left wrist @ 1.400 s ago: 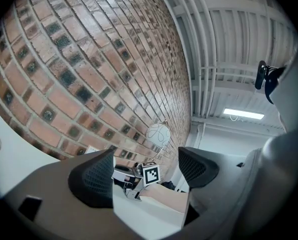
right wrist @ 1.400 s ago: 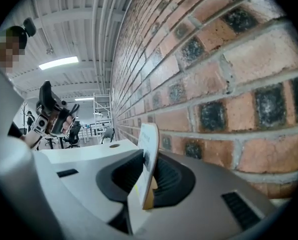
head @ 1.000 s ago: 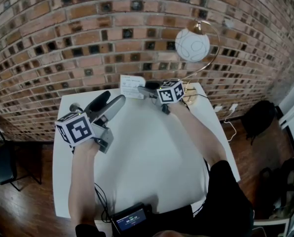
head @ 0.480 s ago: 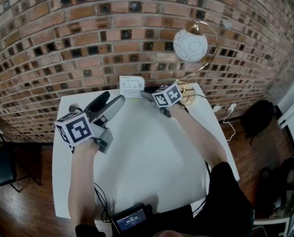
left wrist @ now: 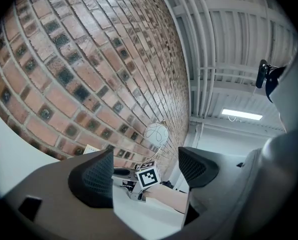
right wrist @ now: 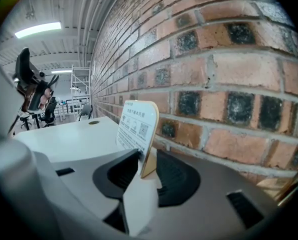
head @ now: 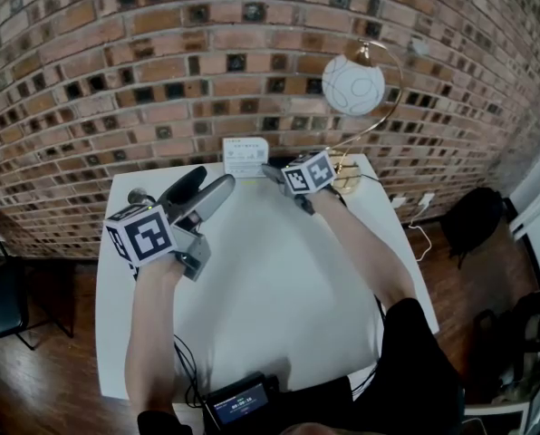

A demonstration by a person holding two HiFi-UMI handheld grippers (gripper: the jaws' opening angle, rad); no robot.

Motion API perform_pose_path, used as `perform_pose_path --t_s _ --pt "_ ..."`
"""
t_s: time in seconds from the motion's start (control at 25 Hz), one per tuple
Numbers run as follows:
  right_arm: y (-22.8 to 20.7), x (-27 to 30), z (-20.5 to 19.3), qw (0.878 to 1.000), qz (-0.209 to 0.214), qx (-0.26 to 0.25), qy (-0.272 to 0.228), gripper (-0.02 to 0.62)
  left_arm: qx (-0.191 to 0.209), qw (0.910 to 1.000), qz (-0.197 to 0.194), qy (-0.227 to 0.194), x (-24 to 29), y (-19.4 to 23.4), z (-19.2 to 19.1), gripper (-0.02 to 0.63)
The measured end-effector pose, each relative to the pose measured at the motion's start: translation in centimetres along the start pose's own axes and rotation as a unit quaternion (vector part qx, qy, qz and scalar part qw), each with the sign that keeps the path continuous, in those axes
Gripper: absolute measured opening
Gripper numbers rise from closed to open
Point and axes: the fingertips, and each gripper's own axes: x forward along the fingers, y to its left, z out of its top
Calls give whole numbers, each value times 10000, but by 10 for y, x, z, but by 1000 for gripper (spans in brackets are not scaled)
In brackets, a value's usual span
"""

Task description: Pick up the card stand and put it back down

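The card stand (head: 245, 156) is a small white printed card with a wooden edge, at the table's far edge by the brick wall. My right gripper (head: 272, 169) reaches it from the right and is shut on its lower part. In the right gripper view the card stand (right wrist: 137, 126) rises upright from between the two dark pads of the right gripper (right wrist: 149, 160). Whether its foot touches the table I cannot tell. My left gripper (head: 213, 179) hovers open and empty over the table's left side. In its own view the left gripper (left wrist: 146, 166) frames the other hand.
The white table (head: 279, 270) stands against the brick wall. A globe lamp (head: 353, 86) on a brass arc has its base (head: 347, 181) just right of my right hand. A small round object (head: 139, 195) lies far left. A black device (head: 241, 401) sits at the near edge.
My right gripper has tipped further downward and shifted slightly toward the wall, and the card stand has moved with it. The left gripper has stayed where it was.
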Motion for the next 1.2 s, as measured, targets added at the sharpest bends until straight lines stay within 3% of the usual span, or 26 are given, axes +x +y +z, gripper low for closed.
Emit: perform_pose_path --t_s 0.36,0.8,1.0,1.2 --pt "-2 1 0 9999 -43 96 19 143 -48 9999 37 92 0 -1 -4 397" --pt "-5 -21 10 9982 -149 445 -363 143 31 9997 15 252 4 -5 -13 397" --pt "12 -45 23 9927 203 873 -812 139 145 9992 -108 367 8 -15 -19 397" --pt "40 -79 46 9753 871 1323 -1538 53 171 9986 -269 426 13 -24 -24 397"
